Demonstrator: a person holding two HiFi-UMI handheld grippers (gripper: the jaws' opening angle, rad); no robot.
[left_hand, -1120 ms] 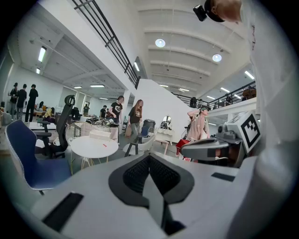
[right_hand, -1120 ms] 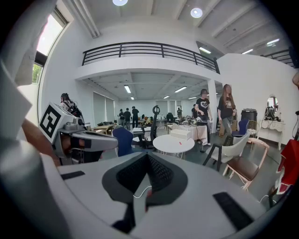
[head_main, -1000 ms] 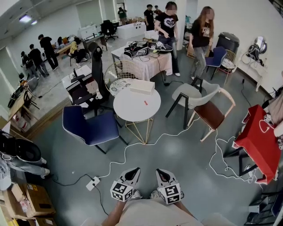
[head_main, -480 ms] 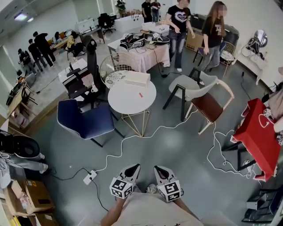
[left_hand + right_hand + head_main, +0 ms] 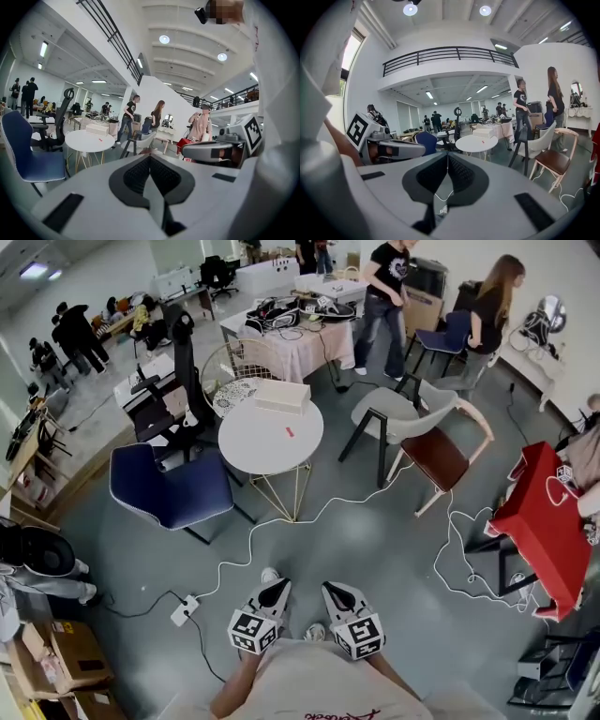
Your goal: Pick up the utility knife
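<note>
I hold both grippers low in front of me, side by side above the grey floor (image 5: 375, 554). My left gripper (image 5: 274, 590) has its jaws pressed together with nothing in them. My right gripper (image 5: 337, 593) is the same, its tips meeting on empty air. The utility knife (image 5: 290, 431), only a small red sliver from here, lies on the round white table (image 5: 253, 442), well ahead of both grippers and near a flat white box (image 5: 282, 396) at the table's far edge. A blue chair (image 5: 169, 488) stands left of the table and a grey chair (image 5: 394, 423) right of it. A white power strip (image 5: 184, 609) lies on the floor just left of my left gripper.
</note>
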